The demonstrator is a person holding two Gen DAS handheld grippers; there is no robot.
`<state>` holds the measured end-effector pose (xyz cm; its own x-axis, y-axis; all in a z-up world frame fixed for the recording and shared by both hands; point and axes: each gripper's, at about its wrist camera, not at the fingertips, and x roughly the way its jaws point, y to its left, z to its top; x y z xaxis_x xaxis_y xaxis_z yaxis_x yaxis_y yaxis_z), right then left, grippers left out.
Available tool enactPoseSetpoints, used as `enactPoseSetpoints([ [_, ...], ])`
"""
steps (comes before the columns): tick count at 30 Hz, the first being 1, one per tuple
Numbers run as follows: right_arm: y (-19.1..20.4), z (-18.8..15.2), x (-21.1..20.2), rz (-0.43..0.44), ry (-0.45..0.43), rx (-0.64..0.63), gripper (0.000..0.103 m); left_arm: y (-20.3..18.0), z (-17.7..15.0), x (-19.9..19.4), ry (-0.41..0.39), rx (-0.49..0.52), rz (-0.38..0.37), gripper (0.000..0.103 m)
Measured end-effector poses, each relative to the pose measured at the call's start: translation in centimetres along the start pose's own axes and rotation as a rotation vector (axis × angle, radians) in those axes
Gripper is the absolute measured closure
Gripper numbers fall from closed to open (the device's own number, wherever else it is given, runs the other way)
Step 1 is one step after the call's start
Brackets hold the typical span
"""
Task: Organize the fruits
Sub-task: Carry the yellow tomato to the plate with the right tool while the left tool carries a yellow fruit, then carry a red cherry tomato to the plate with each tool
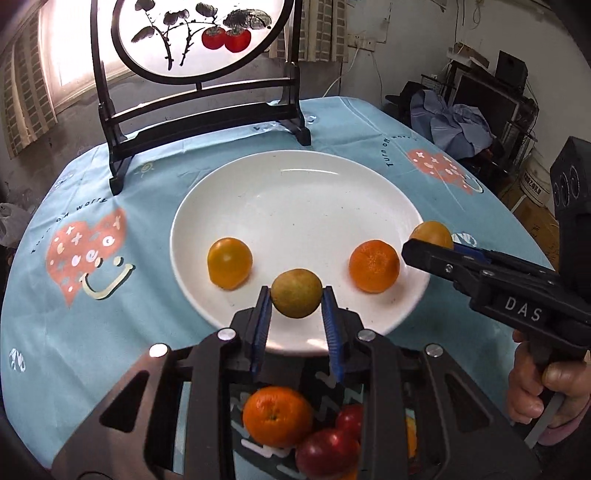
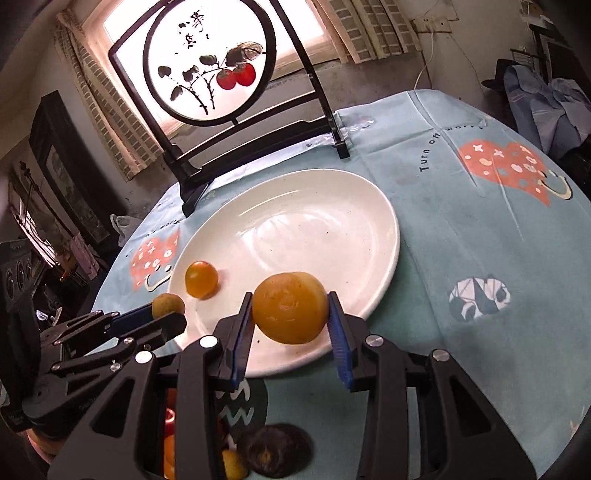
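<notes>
Both tongs grip fruit: left tongs (image 1: 296, 308) a greenish fruit (image 1: 296, 293), right tongs (image 2: 291, 317) a yellow-orange fruit (image 2: 290, 312); release it too high above the plate (image 1: 295, 184) and it may roll off.

Lived-in home room, used as dining/storage space. Round table (image 1: 351, 122) under a cartoon-print blue tablecloth (image 1: 92, 206), decorative painted screen (image 1: 199, 37) on a dark stand beyond the fingers, curtained window (image 2: 354, 33) behind it. Right of the fingers: clothes pile (image 1: 454, 122), cluttered shelves (image 1: 491, 92), wall socket with trailing cable (image 1: 364, 44)
</notes>
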<state>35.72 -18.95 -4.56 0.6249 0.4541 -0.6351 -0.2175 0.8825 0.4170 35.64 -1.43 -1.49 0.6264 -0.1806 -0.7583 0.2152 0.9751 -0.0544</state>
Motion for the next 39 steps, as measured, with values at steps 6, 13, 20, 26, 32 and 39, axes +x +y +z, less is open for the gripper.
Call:
enactPoseSetpoints([
  [6, -0.7, 0.4, 1.6, 0.008, 0.052, 0.029, 0.052, 0.0, 0.4, 0.8, 0.003, 0.01, 0.066, 0.035],
  [13, 0.3, -2.0, -4.0, 0.056, -0.037, -0.03, 0.052, 0.7, -3.5, -4.9, -0.089, -0.033, 0.114, 0.009],
  [20, -0.7, -9.3, -7.6, 0.097, 0.025, 0.015, 0.052, 1.4, -10.8, -8.2, -0.041, -0.13, 0.05, 0.006],
  [26, 2.3, -14.4, -11.2, 0.062, 0.021, -0.092, 0.052, 0.4, -16.1, -10.9, -0.043, -0.146, 0.027, 0.006],
  [32, 3.0, -16.0, -10.0, 0.052, 0.109, -0.076, 0.052, -0.7, -18.8, -11.1, -0.03, -0.127, 0.002, 0.006],
  [39, 3.4, -15.7, -8.5, 0.006, 0.136, -0.058, 0.056, -0.4, -18.9, -11.2, -0.038, -0.141, -0.027, 0.006],
])
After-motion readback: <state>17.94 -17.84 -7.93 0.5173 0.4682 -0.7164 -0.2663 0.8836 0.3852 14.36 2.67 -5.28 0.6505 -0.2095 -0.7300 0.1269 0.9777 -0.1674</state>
